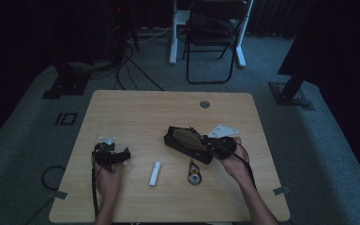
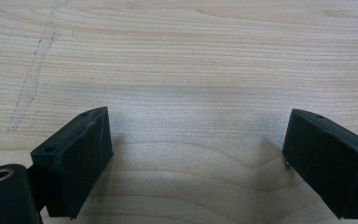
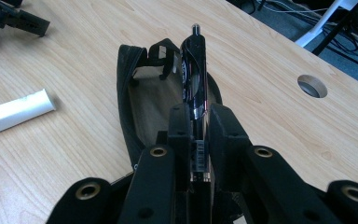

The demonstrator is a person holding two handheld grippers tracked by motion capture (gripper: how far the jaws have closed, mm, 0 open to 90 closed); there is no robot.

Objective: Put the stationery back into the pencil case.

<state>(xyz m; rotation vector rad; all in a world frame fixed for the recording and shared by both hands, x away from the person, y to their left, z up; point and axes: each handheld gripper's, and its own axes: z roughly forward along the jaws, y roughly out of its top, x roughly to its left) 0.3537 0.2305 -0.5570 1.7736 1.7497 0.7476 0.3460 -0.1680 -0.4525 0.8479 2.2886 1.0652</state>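
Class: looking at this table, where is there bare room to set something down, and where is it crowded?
Free: the table's far left, beyond the left gripper, and the near edge. Crowded: the middle right, where the white stick, small tool, open black case and pen-holding right gripper cluster.

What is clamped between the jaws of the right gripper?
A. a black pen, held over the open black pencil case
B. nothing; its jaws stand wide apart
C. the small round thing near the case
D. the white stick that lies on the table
A: in the right gripper view the right gripper is closed on the black pen, which points out over the open black pencil case.
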